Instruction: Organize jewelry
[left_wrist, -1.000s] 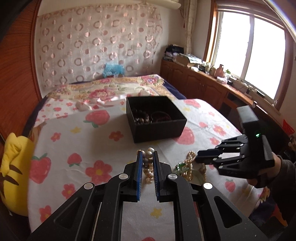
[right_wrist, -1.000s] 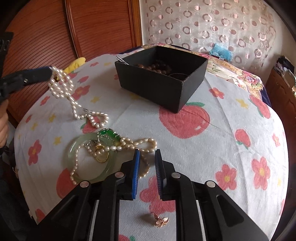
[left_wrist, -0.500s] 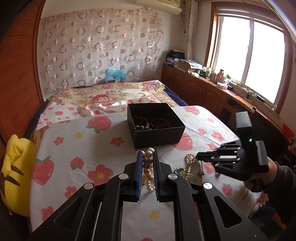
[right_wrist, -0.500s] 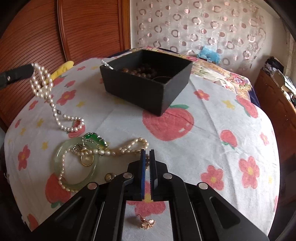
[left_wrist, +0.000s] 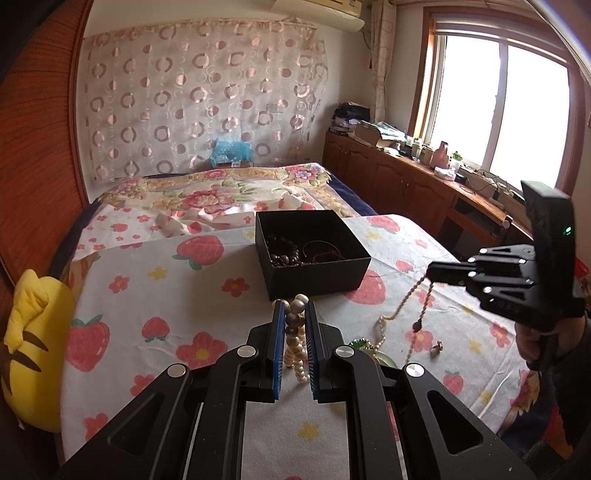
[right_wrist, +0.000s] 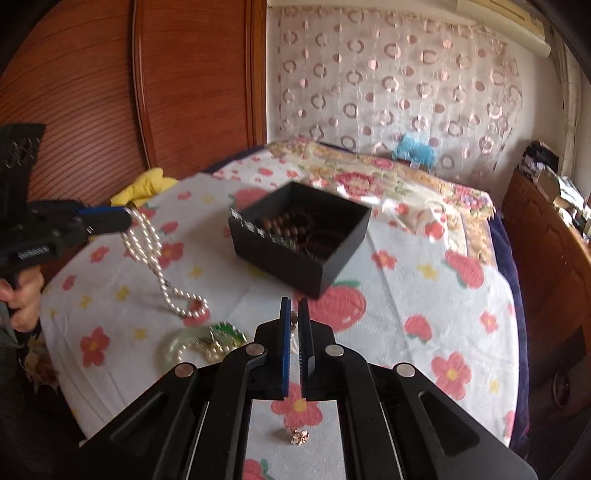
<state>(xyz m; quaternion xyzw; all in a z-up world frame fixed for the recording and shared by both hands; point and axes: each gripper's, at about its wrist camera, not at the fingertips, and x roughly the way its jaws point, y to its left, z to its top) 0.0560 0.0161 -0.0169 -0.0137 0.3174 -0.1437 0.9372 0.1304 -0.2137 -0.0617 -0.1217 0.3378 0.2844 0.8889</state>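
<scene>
My left gripper (left_wrist: 294, 306) is shut on a white pearl necklace (left_wrist: 295, 343); in the right wrist view the necklace (right_wrist: 155, 266) hangs from it with its lower end on the cloth. My right gripper (right_wrist: 293, 306) is shut on a thin bead chain (left_wrist: 402, 306) that hangs from it in the left wrist view. An open black box (left_wrist: 314, 254) holding brown bead bracelets (right_wrist: 291, 225) stands ahead. A green jade bangle (right_wrist: 184, 343), a gold ring and a green pendant (right_wrist: 229, 332) lie between the grippers.
A small gold earring (right_wrist: 299, 437) lies below my right gripper. A yellow plush toy (left_wrist: 33, 350) sits at the left edge of the flowered cloth (left_wrist: 177, 295). A wooden panel stands left, a bed behind, cabinets (left_wrist: 399, 184) under the window right.
My right gripper closed on the bead chain and lifted it off the cloth. My left gripper raised the pearl necklace higher. Both views rose and tilted up.
</scene>
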